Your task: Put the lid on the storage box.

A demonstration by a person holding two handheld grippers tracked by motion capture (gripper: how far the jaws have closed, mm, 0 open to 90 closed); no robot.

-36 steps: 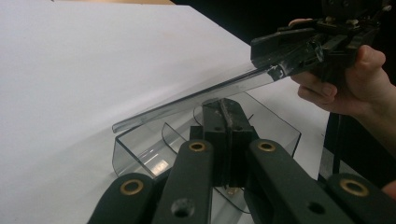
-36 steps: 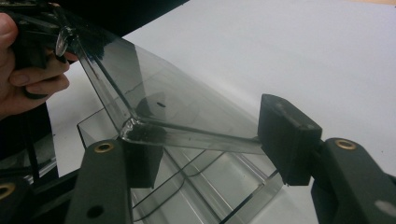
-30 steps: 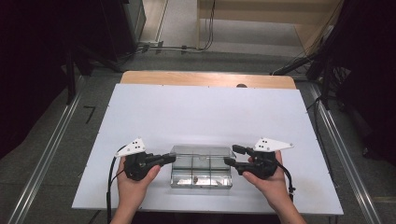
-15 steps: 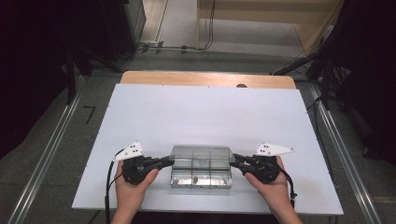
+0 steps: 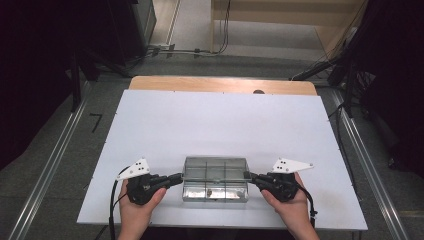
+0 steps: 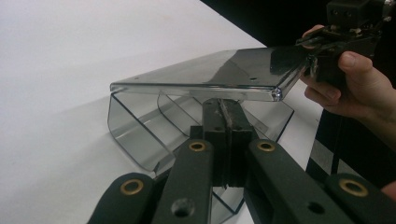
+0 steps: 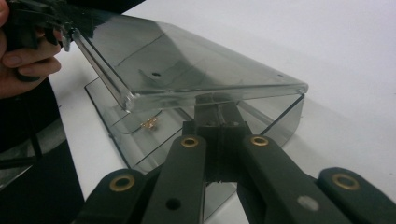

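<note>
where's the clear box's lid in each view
High view: the lid sits bottom centre, between the two tongs.
Left gripper view: middle, a raised clear slab over the dividers.
Right gripper view: upper centre, tilted over the box.
Shared landmark: the white table.

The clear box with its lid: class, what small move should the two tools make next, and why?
Probably lift the lid a little further, both tools together and level. The left tool and right tool, whose jaws have just been closing, pinch opposite lid ends, and it already sits raised above the compartmented box on the table.
</note>
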